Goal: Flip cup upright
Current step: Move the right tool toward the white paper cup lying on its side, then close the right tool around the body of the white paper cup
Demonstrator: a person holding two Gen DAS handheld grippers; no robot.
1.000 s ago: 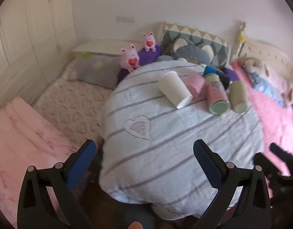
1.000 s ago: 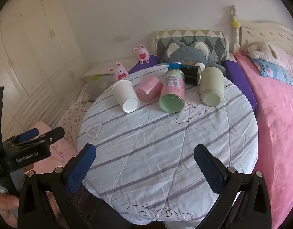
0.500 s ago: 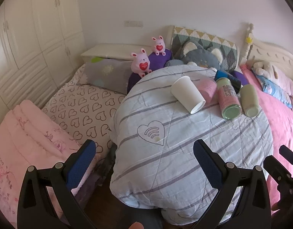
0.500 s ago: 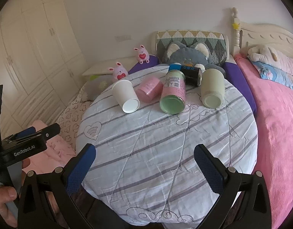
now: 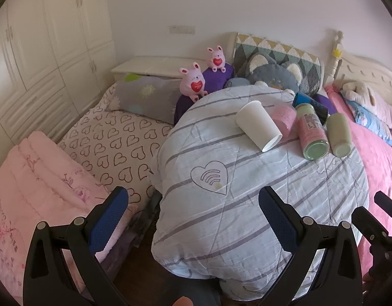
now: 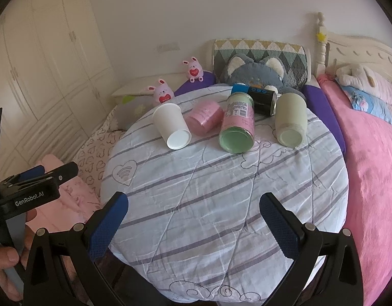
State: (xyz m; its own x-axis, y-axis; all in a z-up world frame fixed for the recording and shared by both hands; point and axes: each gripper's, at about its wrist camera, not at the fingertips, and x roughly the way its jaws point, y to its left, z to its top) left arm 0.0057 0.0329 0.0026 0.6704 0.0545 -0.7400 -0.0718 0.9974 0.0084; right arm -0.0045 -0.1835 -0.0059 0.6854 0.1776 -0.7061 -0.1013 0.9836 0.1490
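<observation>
Left tongs (image 5: 193, 205) spread wide, blue pads empty, touching nothing, hovering over the near edge of the tabletop (image 5: 259, 204). Right tongs (image 6: 193, 207) likewise wide apart and empty, above the near half of the striped cloth. White paper cup (image 6: 171, 125) lying on its side toward the far left of the tabletop, base facing the right camera, well apart from both tongs. Beside it a pink cup (image 6: 205, 117), touching or nearly so; then a pink-labelled jar (image 6: 238, 126), a dark can (image 6: 262, 99) behind, and a pale green tumbler (image 6: 290, 122), all lying down. Around: a heart-print bed (image 5: 114, 142), two pink bunny toys (image 5: 193, 81), a grey cat cushion (image 6: 254, 72), white wardrobes (image 6: 42, 63).
</observation>
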